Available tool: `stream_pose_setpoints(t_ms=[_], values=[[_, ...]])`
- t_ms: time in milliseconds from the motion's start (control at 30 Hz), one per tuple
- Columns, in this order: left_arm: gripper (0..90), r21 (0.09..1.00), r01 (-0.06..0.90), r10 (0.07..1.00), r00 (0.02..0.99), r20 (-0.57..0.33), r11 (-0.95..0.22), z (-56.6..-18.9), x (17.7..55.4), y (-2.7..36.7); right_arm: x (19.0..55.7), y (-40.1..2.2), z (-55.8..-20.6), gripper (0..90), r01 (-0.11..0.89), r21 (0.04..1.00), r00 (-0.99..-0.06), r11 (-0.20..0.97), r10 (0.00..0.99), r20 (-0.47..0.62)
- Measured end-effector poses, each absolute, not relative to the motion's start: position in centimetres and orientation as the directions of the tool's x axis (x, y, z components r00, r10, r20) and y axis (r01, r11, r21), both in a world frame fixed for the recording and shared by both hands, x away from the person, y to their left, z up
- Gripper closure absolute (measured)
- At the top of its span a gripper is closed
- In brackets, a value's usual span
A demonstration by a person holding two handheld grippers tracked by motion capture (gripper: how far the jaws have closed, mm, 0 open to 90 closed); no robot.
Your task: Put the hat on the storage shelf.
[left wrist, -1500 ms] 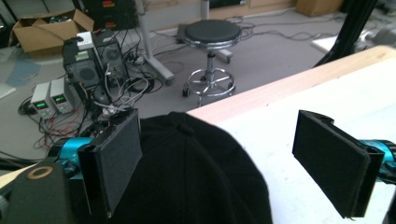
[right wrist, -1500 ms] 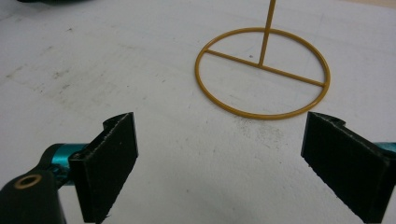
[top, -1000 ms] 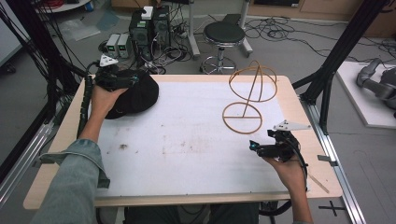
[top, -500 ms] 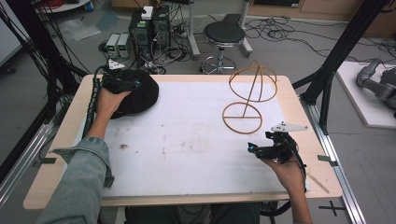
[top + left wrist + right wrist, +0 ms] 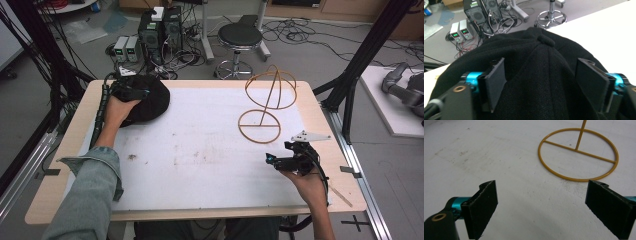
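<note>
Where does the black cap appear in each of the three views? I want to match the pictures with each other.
High view: the black cap lies at the table's far left corner, the left gripper over it.
Left gripper view: the cap fills the centre and bottom, between the open jaws, its top button up.
Right gripper view: the cap is not in it.
Shared landmark: the white table cover, also at upper right in the left gripper view and under the jaws in the right gripper view.
</note>
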State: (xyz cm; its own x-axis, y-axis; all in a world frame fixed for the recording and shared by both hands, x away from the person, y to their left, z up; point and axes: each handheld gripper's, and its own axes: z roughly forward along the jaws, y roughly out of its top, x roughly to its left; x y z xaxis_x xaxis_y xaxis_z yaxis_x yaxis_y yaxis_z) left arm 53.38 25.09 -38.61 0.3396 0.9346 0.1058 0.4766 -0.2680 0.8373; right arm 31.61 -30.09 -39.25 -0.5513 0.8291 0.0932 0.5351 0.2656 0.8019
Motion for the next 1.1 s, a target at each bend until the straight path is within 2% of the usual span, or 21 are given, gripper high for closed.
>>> stream_pose_setpoints(t_ms=[133,167,233,267,300,333,400,467,600,1100], values=[[37.8,0.819,0.494,0.932,0.339,0.126,-0.291,-38.9,53.4,25.0,31.5,-30.1,-39.2,10.6,0.543,0.799,-0.547,0.259,0.831,0.101],[44.9,0.815,0.499,0.931,0.342,0.128,-0.295,-39.0,53.5,25.0,31.5,-30.2,-39.2,10.6,0.537,0.802,-0.549,0.262,0.830,0.096],[48.0,0.809,0.502,0.929,0.343,0.137,-0.305,-39.1,53.4,25.0,31.5,-30.2,-39.2,10.6,0.538,0.801,-0.549,0.262,0.831,0.097],[51.9,0.809,0.501,0.928,0.345,0.140,-0.308,-39.1,53.4,25.0,31.5,-30.2,-39.2,10.6,0.539,0.801,-0.548,0.262,0.831,0.097],[59.6,0.809,0.498,0.927,0.348,0.144,-0.312,-39.0,53.3,24.9,31.6,-30.2,-39.2,10.6,0.540,0.801,-0.546,0.260,0.832,0.097],[59.6,0.808,0.495,0.924,0.350,0.152,-0.320,-39.0,53.3,24.9,31.6,-30.2,-39.2,10.6,0.540,0.801,-0.546,0.260,0.832,0.097],[72.5,0.801,0.495,0.920,0.356,0.166,-0.337,-38.9,53.1,24.8,31.5,-30.1,-39.2,10.6,0.540,0.799,-0.550,0.265,0.830,0.097],[78.5,0.802,0.492,0.916,0.368,0.161,-0.338,-38.9,53.0,24.8,31.5,-30.1,-39.1,10.6,0.539,0.801,-0.548,0.261,0.831,0.097],[82.2,0.808,0.485,0.915,0.374,0.153,-0.334,-38.5,52.8,25.0,31.5,-30.2,-39.1,10.6,0.539,0.801,-0.546,0.260,0.832,0.096],[83.4,0.883,0.379,0.908,0.404,0.111,-0.277,-34.5,50.8,26.0,31.5,-30.5,-38.6,10.6,0.530,0.813,-0.543,0.241,0.833,0.106]])
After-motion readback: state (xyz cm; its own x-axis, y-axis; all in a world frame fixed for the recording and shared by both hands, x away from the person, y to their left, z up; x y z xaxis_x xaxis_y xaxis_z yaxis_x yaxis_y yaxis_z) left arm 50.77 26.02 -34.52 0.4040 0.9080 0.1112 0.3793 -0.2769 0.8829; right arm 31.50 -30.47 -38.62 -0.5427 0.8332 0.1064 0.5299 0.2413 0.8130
